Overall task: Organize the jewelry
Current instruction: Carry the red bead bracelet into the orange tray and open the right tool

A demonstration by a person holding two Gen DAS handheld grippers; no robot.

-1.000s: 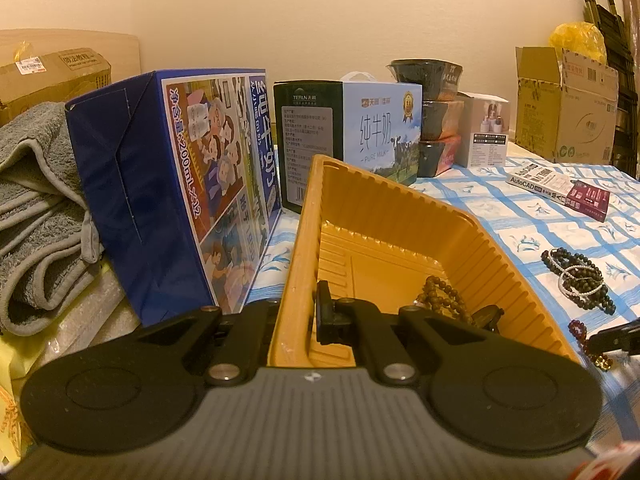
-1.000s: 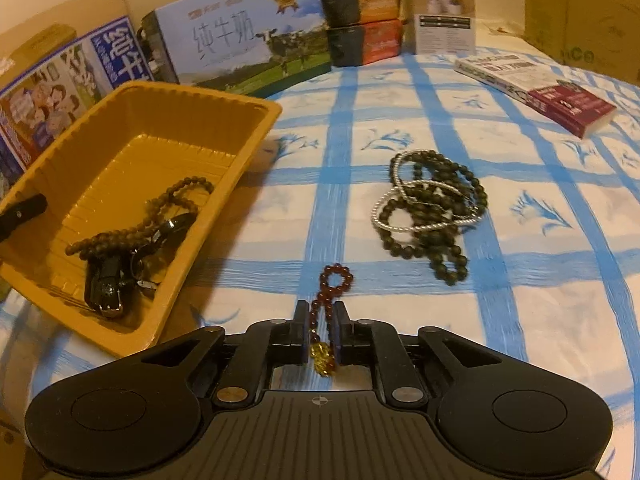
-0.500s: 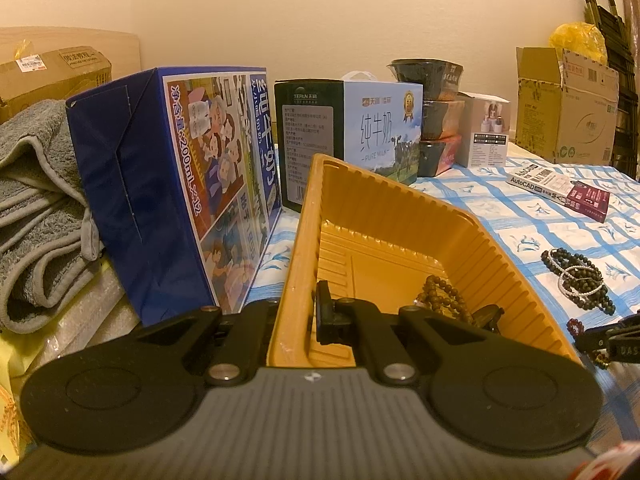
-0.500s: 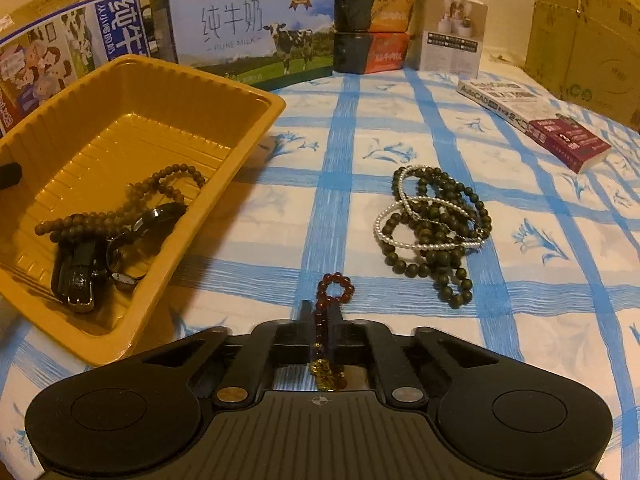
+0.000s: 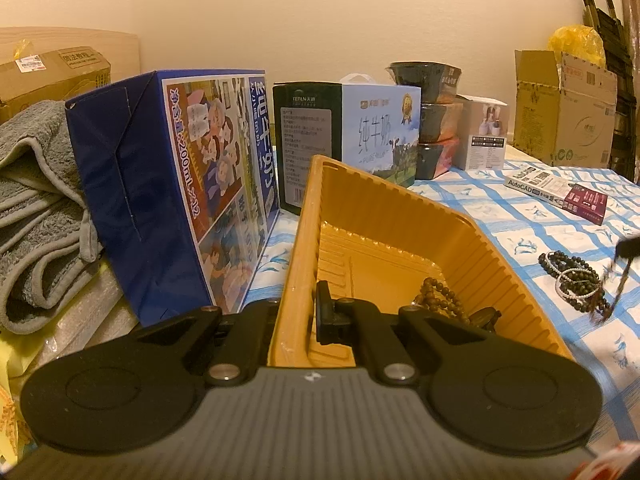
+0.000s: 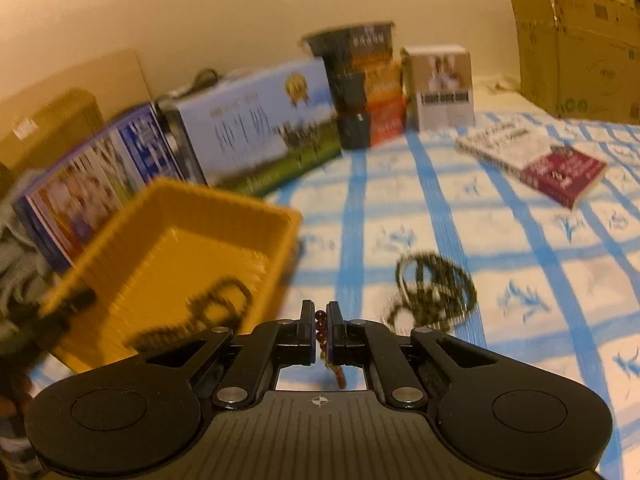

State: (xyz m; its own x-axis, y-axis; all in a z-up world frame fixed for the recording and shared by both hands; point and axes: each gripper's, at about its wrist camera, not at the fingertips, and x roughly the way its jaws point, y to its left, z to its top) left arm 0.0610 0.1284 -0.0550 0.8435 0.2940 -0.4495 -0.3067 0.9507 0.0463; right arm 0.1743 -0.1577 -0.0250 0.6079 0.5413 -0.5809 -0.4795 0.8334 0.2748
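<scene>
A yellow plastic tray (image 5: 360, 178) (image 6: 176, 248) sits on the blue-checked cloth, and my left gripper (image 5: 304, 316) is shut on its near wall. A brown bead string (image 5: 438, 298) and a dark item lie inside the tray. My right gripper (image 6: 320, 326) is shut on a red bead bracelet (image 6: 320, 322), held in the air above the cloth. The bracelet's tail dangles below the fingers. In the left wrist view it shows as a blurred hanging strand (image 5: 620, 280). A pile of dark beads with a pearl bracelet (image 6: 436, 292) (image 5: 572, 276) lies on the cloth to the right of the tray.
Behind the tray stand a blue milk carton box (image 5: 180, 184) and a green and white one (image 5: 348, 136), with stacked bowls (image 6: 360, 80) and a small white box (image 6: 440, 88) further right. A book (image 6: 532, 156) lies far right. A cardboard box (image 5: 564, 108) stands at the back, a grey towel (image 5: 36, 208) at left.
My right gripper closed on the red bracelet and rose off the cloth with it, so its view is now blurred. The left gripper and the tray have stayed put.
</scene>
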